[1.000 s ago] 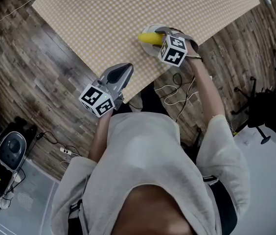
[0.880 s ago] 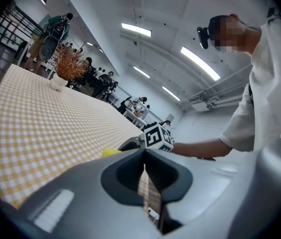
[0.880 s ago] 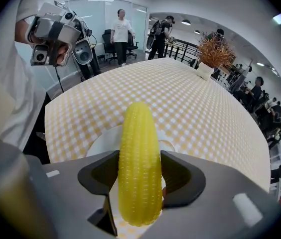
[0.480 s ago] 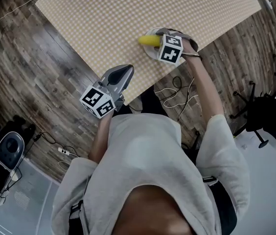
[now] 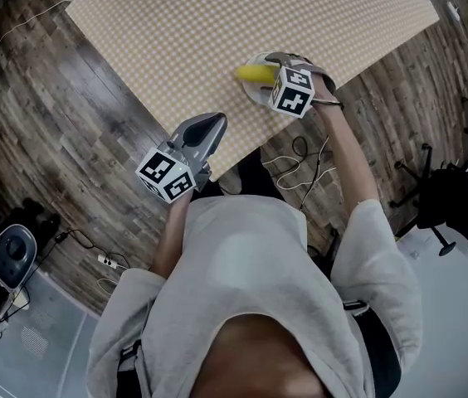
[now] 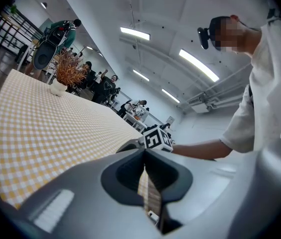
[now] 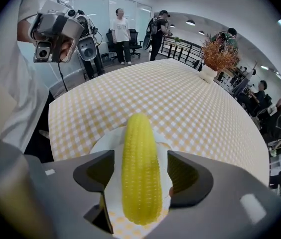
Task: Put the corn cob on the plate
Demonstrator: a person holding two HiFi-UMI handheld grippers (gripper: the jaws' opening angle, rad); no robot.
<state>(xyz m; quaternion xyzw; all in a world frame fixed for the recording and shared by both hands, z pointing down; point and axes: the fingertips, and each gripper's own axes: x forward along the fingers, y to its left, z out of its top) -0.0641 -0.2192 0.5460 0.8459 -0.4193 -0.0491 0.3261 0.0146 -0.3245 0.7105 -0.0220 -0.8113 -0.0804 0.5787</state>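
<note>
The yellow corn cob (image 7: pixel 139 168) lies lengthwise on the white plate (image 7: pixel 105 143), near the close edge of the checked table (image 5: pixel 217 23). My right gripper (image 7: pixel 140 176) points steeply down over it. Its jaws have just been opening and stand on either side of the cob with a gap on each side. From the head view the cob (image 5: pixel 255 74) sticks out to the left of the right gripper (image 5: pixel 271 63) on the plate (image 5: pixel 252 92). My left gripper (image 5: pixel 213 121) hovers at the table's near edge, shut and empty, and its tips (image 6: pixel 144 153) meet.
White cables (image 5: pixel 300 160) trail on the wooden floor below the table edge. A black office chair (image 5: pixel 458 197) stands at the right. A vase of dry grass (image 7: pixel 215 59) sits at the table's far end, with people standing and seated beyond it.
The right gripper has stayed over the plate with the cob under it. The left gripper has held its place. The whole scene has shifted slightly in the head view.
</note>
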